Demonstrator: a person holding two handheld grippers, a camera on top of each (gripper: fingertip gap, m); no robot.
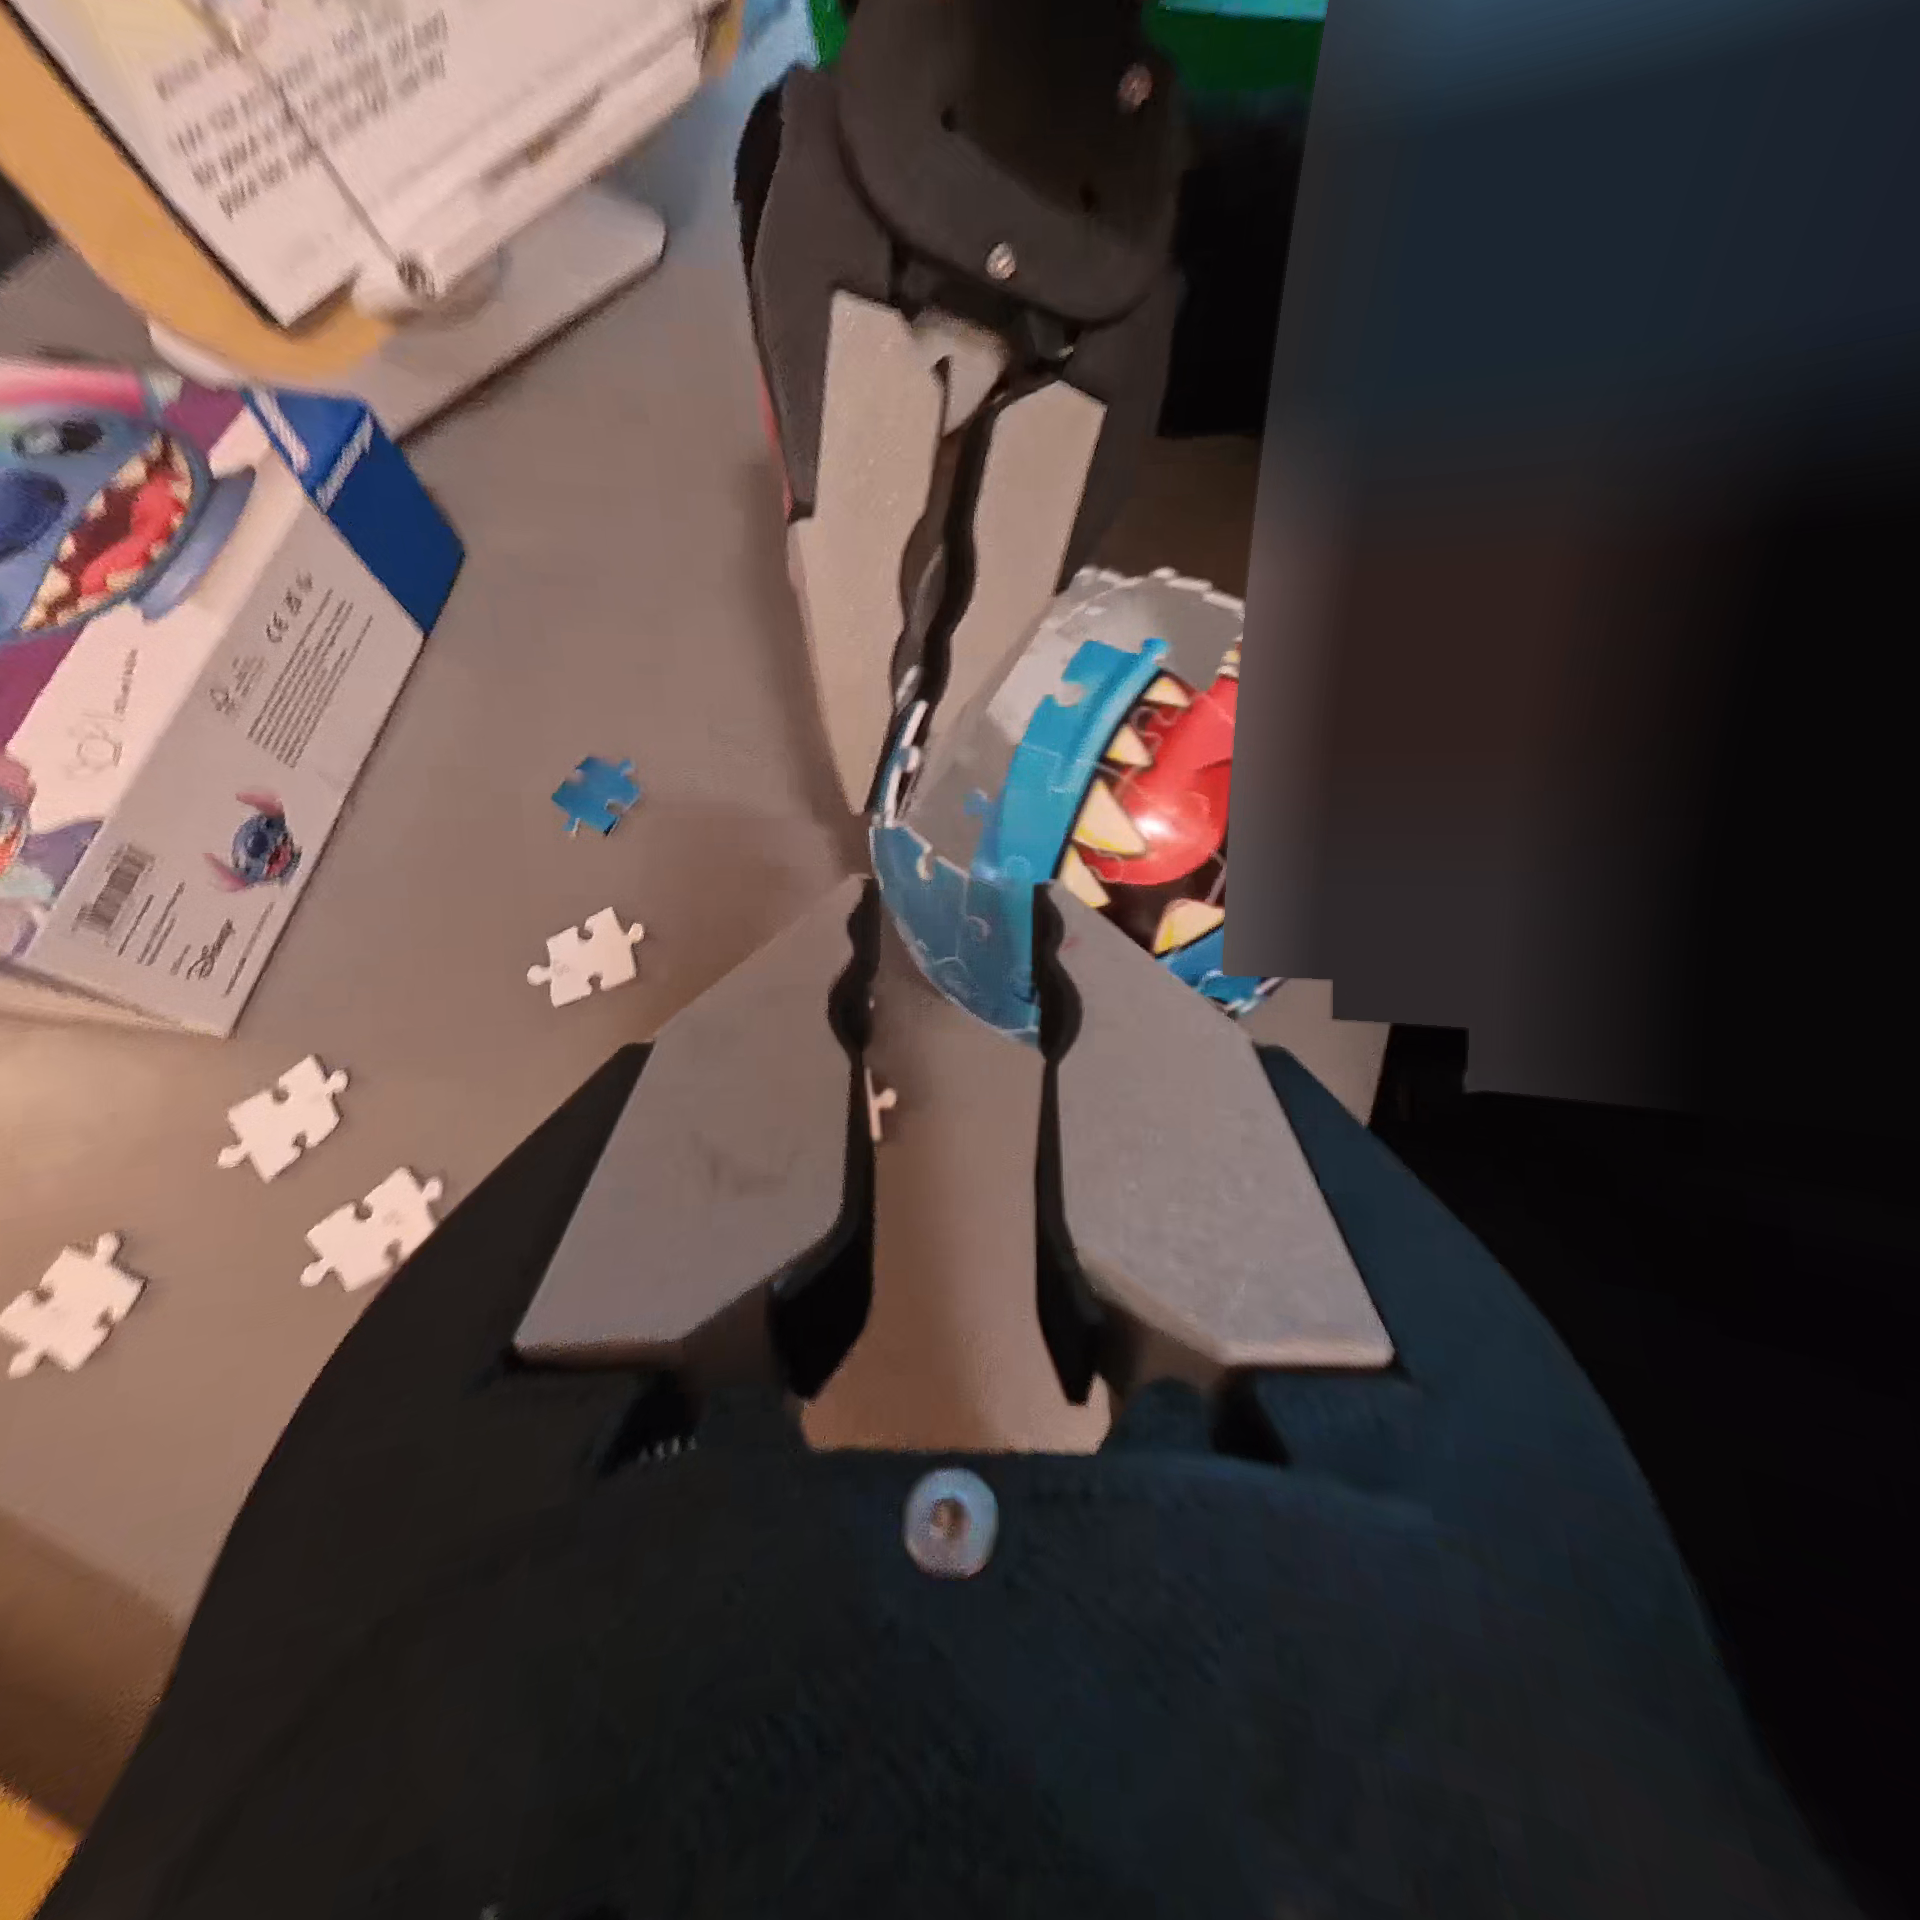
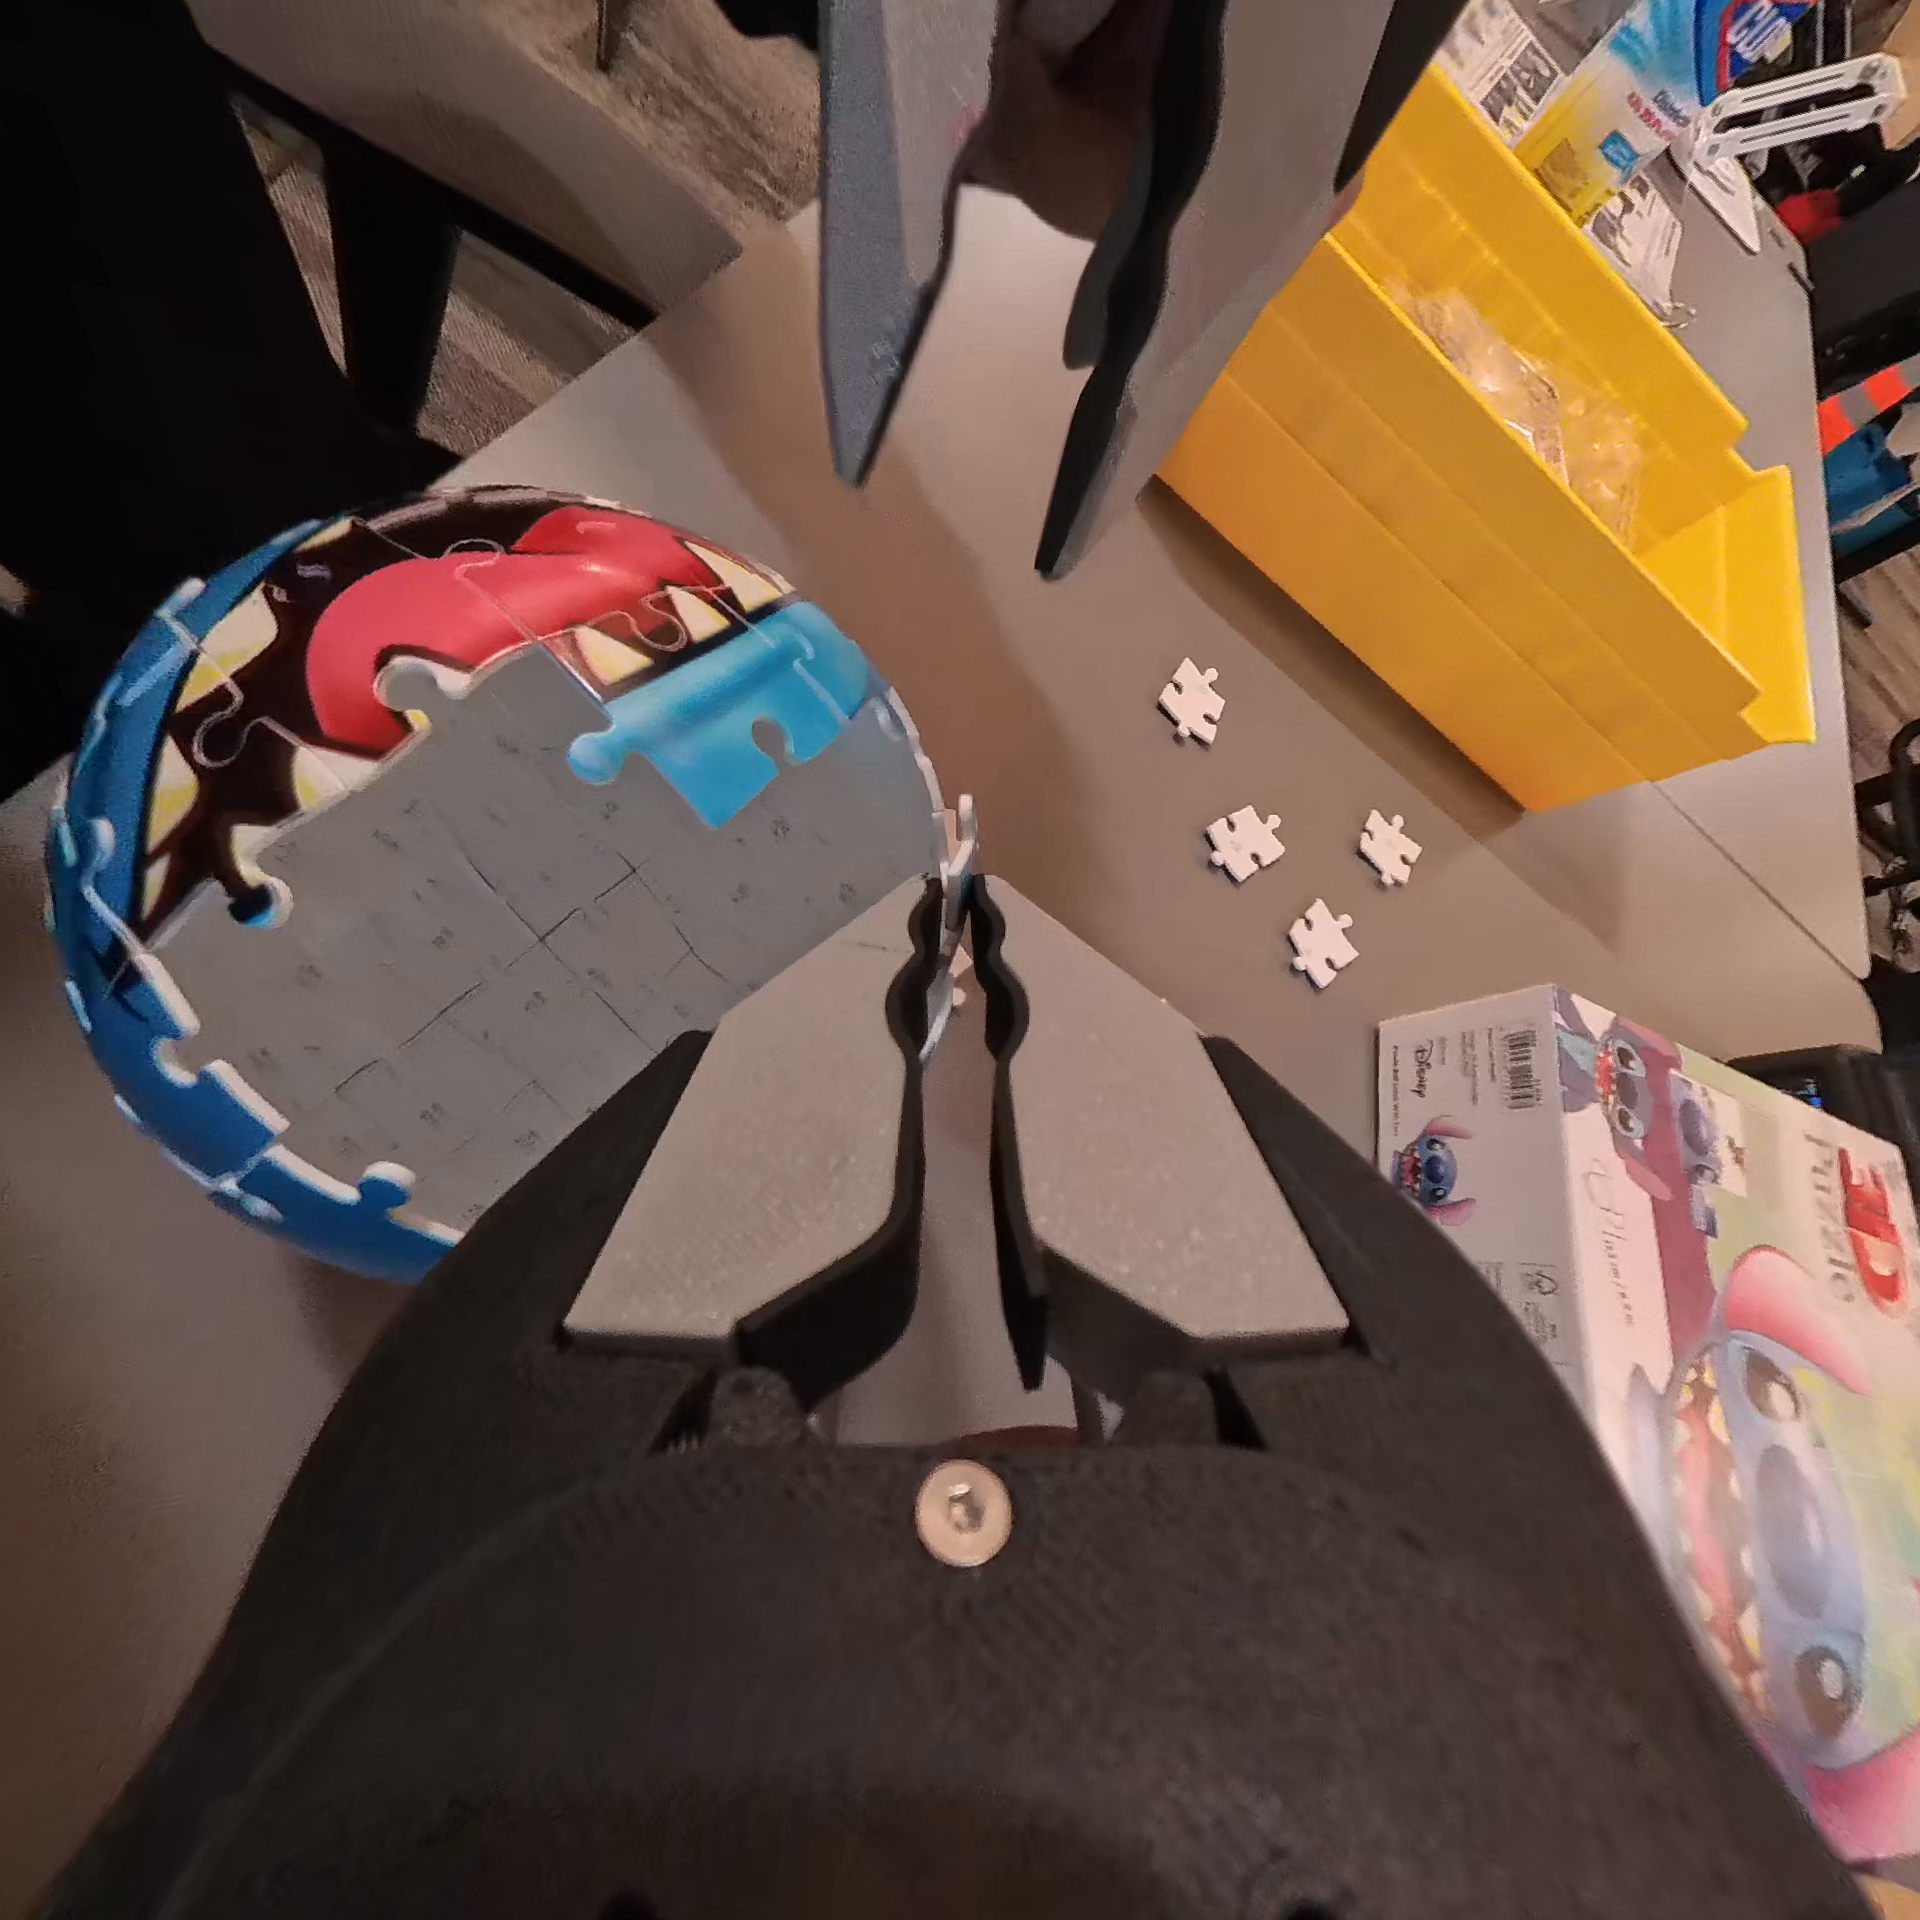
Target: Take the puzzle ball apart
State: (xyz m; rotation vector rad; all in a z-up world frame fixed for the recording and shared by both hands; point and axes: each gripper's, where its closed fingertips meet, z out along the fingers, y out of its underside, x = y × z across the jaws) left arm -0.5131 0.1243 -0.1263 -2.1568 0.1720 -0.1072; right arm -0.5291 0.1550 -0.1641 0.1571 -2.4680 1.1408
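Note:
The puzzle ball (image 2: 468, 883) is a partly open shell, blue with a red mouth and teeth outside and grey inside, and it lies on the grey table (image 2: 1039, 727). My right gripper (image 2: 956, 906) is shut on a puzzle piece (image 2: 948, 940) at the ball's open rim, held edge-on. In the left wrist view the right gripper (image 1: 904, 753) reaches down from above onto the ball (image 1: 997, 748). My left gripper (image 1: 954, 888) is open and empty, with its tips close beside the ball's blue edge. It also shows at the top of the right wrist view (image 2: 951, 520).
Several loose white pieces (image 2: 1244, 844) and one blue piece (image 1: 597, 795) lie on the table. The puzzle box (image 2: 1662, 1299) lies beside them and also shows in the left wrist view (image 1: 208, 727). A yellow bin (image 2: 1507, 520) stands behind. A paper stand (image 1: 364, 156) is far left. One gripper's finger ends stand about 6 centimeters off the other's.

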